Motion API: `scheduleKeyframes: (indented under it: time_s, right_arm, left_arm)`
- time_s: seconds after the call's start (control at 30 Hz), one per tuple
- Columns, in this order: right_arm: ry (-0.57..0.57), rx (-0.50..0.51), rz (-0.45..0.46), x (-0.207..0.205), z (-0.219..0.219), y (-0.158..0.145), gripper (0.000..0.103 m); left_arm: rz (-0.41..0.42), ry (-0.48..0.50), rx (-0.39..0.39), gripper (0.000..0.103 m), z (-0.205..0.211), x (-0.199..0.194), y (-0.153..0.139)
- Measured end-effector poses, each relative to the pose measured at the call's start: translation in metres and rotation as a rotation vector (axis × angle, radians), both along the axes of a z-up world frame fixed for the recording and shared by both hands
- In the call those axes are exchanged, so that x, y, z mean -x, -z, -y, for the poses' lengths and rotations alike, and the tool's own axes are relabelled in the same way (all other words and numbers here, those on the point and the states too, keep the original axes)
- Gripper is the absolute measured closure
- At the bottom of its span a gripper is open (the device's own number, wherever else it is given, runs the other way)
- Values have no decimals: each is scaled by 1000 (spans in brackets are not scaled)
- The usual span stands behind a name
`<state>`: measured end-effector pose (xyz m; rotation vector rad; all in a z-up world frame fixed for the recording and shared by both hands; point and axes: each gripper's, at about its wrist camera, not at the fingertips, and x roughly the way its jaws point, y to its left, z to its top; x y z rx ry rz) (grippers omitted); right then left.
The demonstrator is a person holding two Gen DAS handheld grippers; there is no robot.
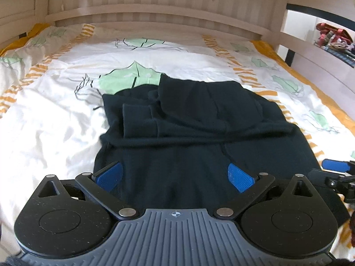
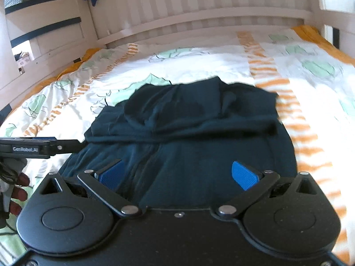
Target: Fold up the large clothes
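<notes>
The dark garment [image 1: 199,133] lies half-folded on the bed [image 1: 55,110], soft, limp and likely to sag, so the left gripper [image 1: 175,175] and right gripper [image 2: 177,175], both spread wide and empty, should pinch its near corners.

Bed [image 1: 44,115], leaf-print duvet, dark garment [image 1: 188,133]

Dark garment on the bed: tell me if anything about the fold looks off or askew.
The dark garment is folded unevenly: its far half is bunched in rumpled layers, with a sleeve cuff lying loose on the left. The quilt beneath is wrinkled. Both the left gripper and right gripper hover open.
</notes>
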<state>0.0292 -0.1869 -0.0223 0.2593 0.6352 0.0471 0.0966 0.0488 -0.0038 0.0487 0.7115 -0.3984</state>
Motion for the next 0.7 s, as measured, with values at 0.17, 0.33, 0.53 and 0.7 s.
scheduleKeyframes:
  time_s: [0.17, 0.33, 0.53, 0.7]
  right_arm:
    - [64, -58, -36, 25, 8, 7, 0]
    - [109, -96, -53, 48, 14, 10, 0]
    - [158, -126, -61, 74, 25, 14, 0]
    - [228, -178, -82, 90, 42, 20, 0]
  left_arm:
    - [-18, -11, 8, 0, -11, 20, 5]
    - [-30, -25, 7, 0, -21, 40, 10]
    - [-35, -39, -15, 0, -31, 55, 17]
    - [-50, -57, -24, 0, -44, 64, 23]
